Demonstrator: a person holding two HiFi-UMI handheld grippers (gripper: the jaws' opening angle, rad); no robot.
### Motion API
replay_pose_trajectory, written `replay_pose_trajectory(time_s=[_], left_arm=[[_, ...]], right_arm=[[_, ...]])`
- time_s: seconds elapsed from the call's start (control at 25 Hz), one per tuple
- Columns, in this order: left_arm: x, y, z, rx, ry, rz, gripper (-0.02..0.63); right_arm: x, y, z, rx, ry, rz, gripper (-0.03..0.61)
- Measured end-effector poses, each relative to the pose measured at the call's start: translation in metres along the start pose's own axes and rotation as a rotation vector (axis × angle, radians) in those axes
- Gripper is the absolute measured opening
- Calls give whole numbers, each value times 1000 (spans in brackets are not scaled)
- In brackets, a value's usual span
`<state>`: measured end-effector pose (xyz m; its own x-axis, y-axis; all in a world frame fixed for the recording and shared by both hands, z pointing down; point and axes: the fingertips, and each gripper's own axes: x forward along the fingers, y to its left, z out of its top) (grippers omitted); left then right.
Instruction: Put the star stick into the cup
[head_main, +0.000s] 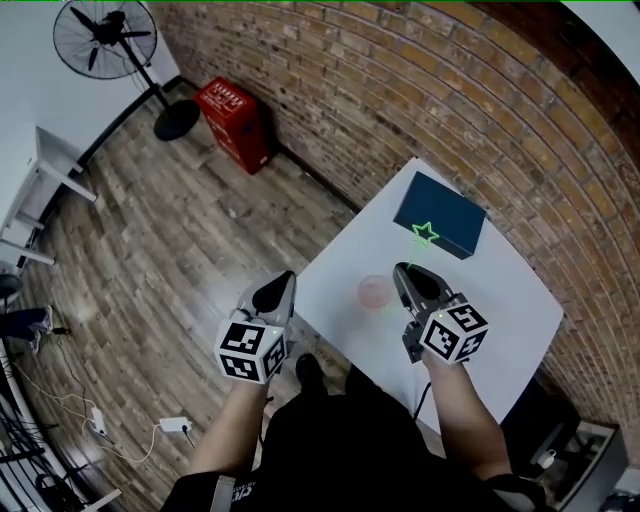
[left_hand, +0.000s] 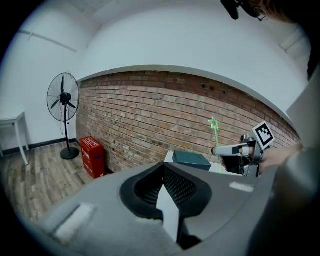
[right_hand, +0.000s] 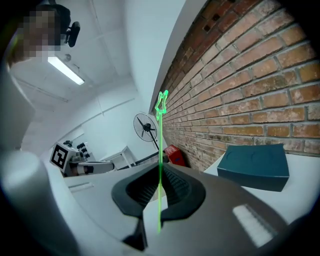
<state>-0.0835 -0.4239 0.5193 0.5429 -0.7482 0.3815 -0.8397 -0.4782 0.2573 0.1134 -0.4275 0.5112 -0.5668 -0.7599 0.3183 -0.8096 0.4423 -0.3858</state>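
Left tool (head_main: 279, 287), lower centre-left of the head view, by the left edge of the white worktop (head_main: 500, 300): jaws together, nothing between them. Right tool (head_main: 404, 270), right of centre over the worktop: jaws narrow, clamped on the green star stick (head_main: 426, 234), which stands upright with the star on top. Pink cup (head_main: 375, 291) sits on the worktop just left of that tool. Dark teal box (head_main: 440, 215) lies beyond, toward the brick wall (head_main: 420, 90).

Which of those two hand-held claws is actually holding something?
The right gripper: its jaws pinch the thin green star stick. The left gripper has its jaws together with nothing between them.
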Motion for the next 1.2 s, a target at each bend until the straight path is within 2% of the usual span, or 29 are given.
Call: replay_pose_trajectory(time_s=[0.2, 0.48, 0.72, 1.2], left_arm=[[-2, -2, -5, -13, 11, 27, 8], [-6, -14, -32, -43, 62, 18, 8], [-8, -18, -44, -58, 81, 8, 7], [-8, -43, -43, -43, 77, -37, 6]], right_arm=[[25, -4, 3, -10, 19, 37, 12], [47, -4, -24, -31, 100, 46, 12], [42, -11, -41, -33, 144, 20, 14], [20, -17, -79, -3, 234, -9, 23]])
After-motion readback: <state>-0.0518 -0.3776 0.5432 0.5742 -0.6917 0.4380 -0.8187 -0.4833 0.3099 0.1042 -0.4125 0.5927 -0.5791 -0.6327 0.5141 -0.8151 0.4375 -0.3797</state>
